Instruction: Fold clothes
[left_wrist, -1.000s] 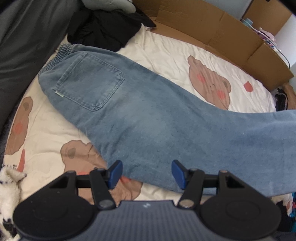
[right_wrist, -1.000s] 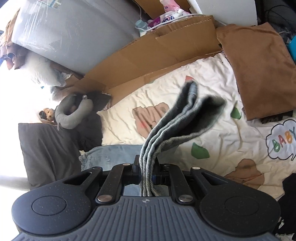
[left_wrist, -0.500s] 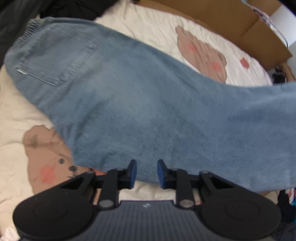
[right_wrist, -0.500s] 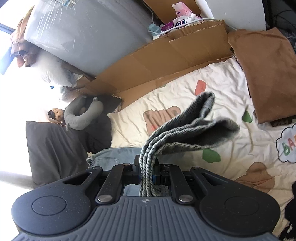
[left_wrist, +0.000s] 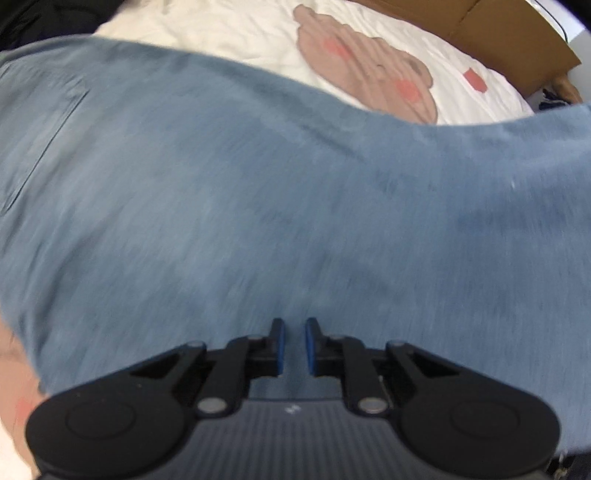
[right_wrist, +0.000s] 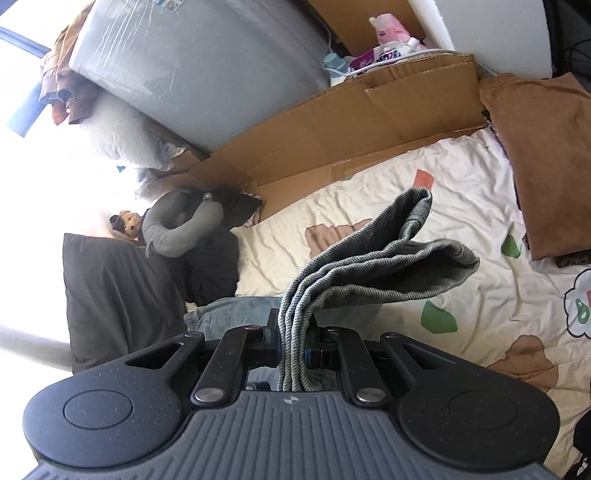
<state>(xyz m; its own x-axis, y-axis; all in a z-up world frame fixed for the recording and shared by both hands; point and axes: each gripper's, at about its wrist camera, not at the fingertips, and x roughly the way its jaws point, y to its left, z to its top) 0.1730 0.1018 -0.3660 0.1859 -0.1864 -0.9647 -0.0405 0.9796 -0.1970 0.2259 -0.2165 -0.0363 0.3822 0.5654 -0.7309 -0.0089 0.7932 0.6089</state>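
We see the jeans (left_wrist: 258, 206) spread flat across the bed (left_wrist: 229, 33), filling most of the left wrist view, which is blurred. Our left hand-held gripper (left_wrist: 294, 345) sits low over the denim near its close edge; its blue pads (left_wrist: 280, 345) stand a narrow gap apart, and we cannot tell whether any cloth lies between them. Beyond the jeans the cream sheet shows a bear print (left_wrist: 373, 74), with cardboard (left_wrist: 498, 33) along the far edge.

In the right wrist view, our right hand-held gripper (right_wrist: 293, 341) is clamped on the jeans' hem (right_wrist: 369, 266), several layers bunched between the fingers and the free end flopping forward above the bed. Below it lies more of the jeans (right_wrist: 236, 312). A dark pillow (right_wrist: 118, 295) and a grey neck pillow (right_wrist: 181, 225) sit to the left, folded brown cloth (right_wrist: 546, 162) to the right, and cardboard (right_wrist: 351, 140) lines the back of the bed.
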